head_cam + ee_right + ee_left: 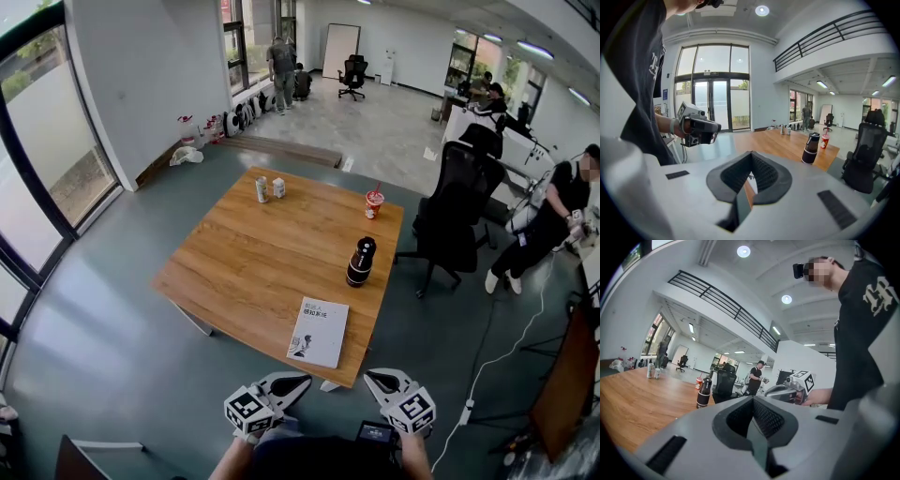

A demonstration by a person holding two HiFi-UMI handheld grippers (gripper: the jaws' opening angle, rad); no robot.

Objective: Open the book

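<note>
Wooden table (253,253) with closed book (319,332), grey-green floor (112,356)

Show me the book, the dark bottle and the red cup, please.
book (319,332), head view, middle of its cover.
dark bottle (361,262), head view, its body.
red cup (374,202), head view, its side.

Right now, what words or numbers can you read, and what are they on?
Book: dark characters at the top of the cover, too small to read.
Cans: labels too small to read.
Cup: print too small to read.
Shirt: pale ornate lettering, cut off at the edge, not readable.
Nothing here can be quoted for sure.
</note>
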